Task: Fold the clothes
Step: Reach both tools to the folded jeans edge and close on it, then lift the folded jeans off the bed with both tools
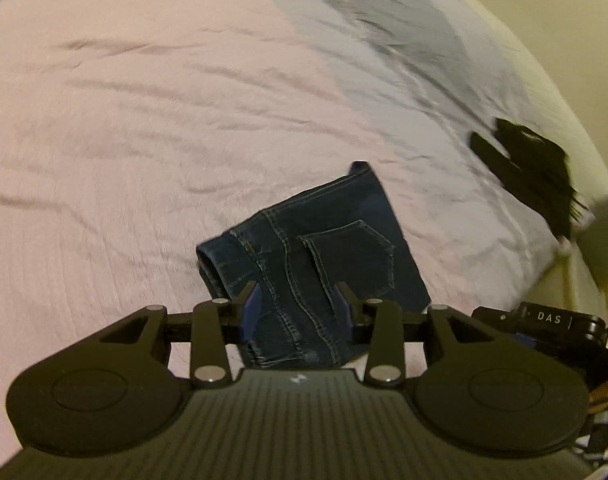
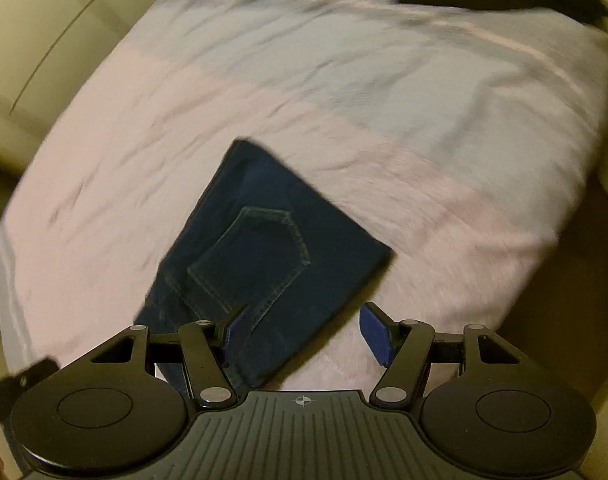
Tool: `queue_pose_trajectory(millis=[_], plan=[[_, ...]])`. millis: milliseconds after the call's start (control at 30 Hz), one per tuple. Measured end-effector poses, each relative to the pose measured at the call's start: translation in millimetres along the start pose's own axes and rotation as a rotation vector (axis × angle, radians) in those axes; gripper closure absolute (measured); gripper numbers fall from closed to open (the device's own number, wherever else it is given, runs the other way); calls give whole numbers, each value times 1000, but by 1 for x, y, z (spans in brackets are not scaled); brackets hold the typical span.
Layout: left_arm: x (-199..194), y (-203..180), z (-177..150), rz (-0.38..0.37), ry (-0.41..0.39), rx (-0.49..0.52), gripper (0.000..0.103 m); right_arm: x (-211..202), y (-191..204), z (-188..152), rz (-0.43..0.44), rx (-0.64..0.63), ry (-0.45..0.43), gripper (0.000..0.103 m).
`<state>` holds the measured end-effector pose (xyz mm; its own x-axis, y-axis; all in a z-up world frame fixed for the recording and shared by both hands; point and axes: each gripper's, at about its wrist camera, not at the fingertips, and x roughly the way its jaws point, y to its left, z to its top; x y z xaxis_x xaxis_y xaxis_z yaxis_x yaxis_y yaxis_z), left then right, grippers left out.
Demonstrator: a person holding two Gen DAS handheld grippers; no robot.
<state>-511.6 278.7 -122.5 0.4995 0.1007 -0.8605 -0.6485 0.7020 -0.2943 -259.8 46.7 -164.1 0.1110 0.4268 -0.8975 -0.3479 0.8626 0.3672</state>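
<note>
- On bed [image 1: 103,160]: folded jeans [image 1: 324,248], heavy, limp denim; take by thick folded edge.
- Left hand-held gripper [image 1: 298,312], right hand-held gripper [image 2: 299,332]: both agape, empty.

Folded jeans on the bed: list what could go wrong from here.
1. The folded jeans sit right below both open grippers; if the left gripper or right gripper drops again, a finger could snag the pocket or a layer and undo the fold.
2. The pink bedsheet is soft and wrinkled, so the bundle may loosen or slump.
3. The black garment lies near the bed's edge and might slide off.
</note>
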Motion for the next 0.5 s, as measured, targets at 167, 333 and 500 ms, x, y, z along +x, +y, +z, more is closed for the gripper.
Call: queue_pose_trajectory(millis=[167, 333, 500], plan=[[-23, 29, 6, -66, 15, 152, 68, -35, -7, -64, 20, 230, -114, 40], [-15, 47, 12, -117, 54, 228, 67, -47, -15, -122, 68, 392, -161, 40], [12, 56, 30, -163, 82, 266, 63, -42, -25, -142, 136, 512, -227, 40]])
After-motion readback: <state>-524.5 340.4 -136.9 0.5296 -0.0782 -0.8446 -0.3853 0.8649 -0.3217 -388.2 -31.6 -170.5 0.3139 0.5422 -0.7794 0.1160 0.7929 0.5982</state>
